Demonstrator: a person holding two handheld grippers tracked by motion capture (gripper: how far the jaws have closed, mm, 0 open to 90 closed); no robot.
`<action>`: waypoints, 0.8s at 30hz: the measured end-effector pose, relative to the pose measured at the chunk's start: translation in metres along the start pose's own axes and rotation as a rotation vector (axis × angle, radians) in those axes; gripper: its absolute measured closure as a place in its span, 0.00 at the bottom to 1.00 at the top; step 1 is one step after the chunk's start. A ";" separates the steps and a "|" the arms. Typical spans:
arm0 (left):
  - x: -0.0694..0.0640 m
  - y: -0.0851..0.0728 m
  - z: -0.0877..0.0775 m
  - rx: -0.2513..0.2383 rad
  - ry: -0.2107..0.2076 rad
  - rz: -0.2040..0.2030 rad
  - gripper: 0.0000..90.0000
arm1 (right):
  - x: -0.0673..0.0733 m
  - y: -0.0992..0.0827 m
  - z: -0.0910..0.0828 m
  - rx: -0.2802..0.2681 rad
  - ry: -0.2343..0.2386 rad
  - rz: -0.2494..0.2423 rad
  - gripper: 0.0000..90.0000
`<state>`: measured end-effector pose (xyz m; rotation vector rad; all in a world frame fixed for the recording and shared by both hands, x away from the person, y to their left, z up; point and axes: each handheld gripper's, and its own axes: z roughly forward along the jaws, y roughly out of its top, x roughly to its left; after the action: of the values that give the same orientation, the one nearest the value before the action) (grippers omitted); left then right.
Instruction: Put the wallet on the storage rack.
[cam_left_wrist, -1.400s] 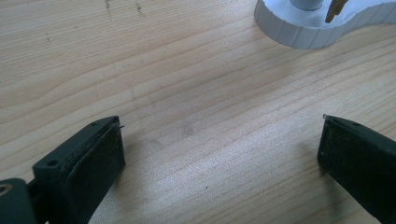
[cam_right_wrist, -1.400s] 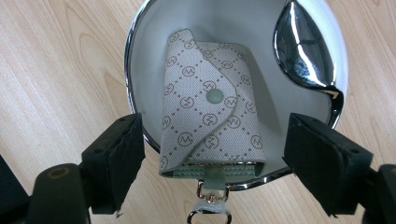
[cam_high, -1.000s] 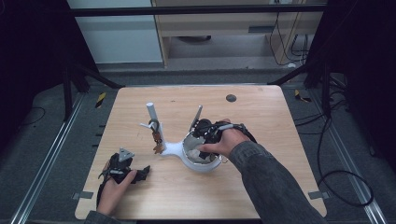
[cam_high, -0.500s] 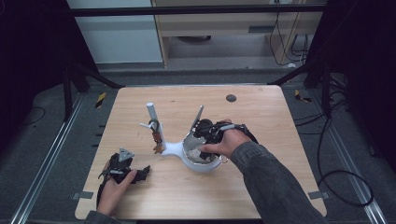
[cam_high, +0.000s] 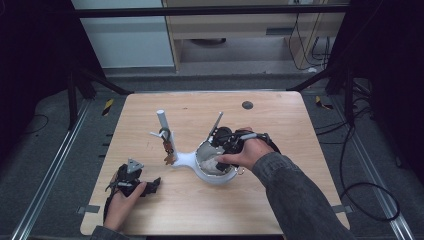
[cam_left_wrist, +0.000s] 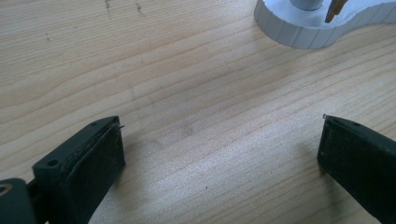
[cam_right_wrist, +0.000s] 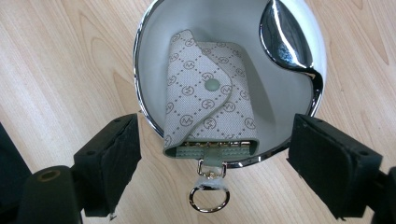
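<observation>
A grey-green patterned key pouch (cam_right_wrist: 210, 107) with a snap button lies in the white chrome-rimmed bowl (cam_right_wrist: 140, 60) of a stand; its metal ring (cam_right_wrist: 208, 198) hangs over the rim. My right gripper (cam_right_wrist: 217, 135) hovers over the bowl (cam_high: 215, 179), open. Its jaws have just been opening; the pouch lies between them, and the pads stand clear of it on both sides. In the high view the right gripper (cam_high: 214, 147) points into the bowl at the pouch (cam_high: 212, 164). My left gripper (cam_high: 150, 186) rests at the front left of the table, open (cam_left_wrist: 219, 154) over bare wood.
The bowl joins a white base (cam_left_wrist: 299, 32) with an upright post (cam_high: 162, 122) that carries hooks and small hanging items (cam_high: 169, 150). A dark round hole (cam_high: 247, 105) sits near the table's far edge. Dark floor and rails surround the table (cam_high: 300, 125).
The right hand has barely shifted over the bowl. The left hand and its gripper have stayed in place.
</observation>
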<state>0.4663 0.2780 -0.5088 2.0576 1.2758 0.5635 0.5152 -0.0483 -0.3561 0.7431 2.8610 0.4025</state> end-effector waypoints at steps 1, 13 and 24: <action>0.000 0.000 0.000 0.000 0.000 0.000 0.00 | 0.000 -0.001 0.000 -0.001 0.001 0.001 0.18; 0.000 0.000 0.000 -0.001 0.001 0.000 0.00 | 0.000 -0.010 -0.008 -0.020 -0.002 0.010 0.17; 0.000 0.000 0.000 -0.001 0.001 0.000 0.00 | -0.005 -0.021 -0.014 -0.044 -0.018 0.016 0.15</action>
<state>0.4663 0.2779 -0.5089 2.0566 1.2756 0.5649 0.5072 -0.0715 -0.3490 0.7577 2.8214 0.4567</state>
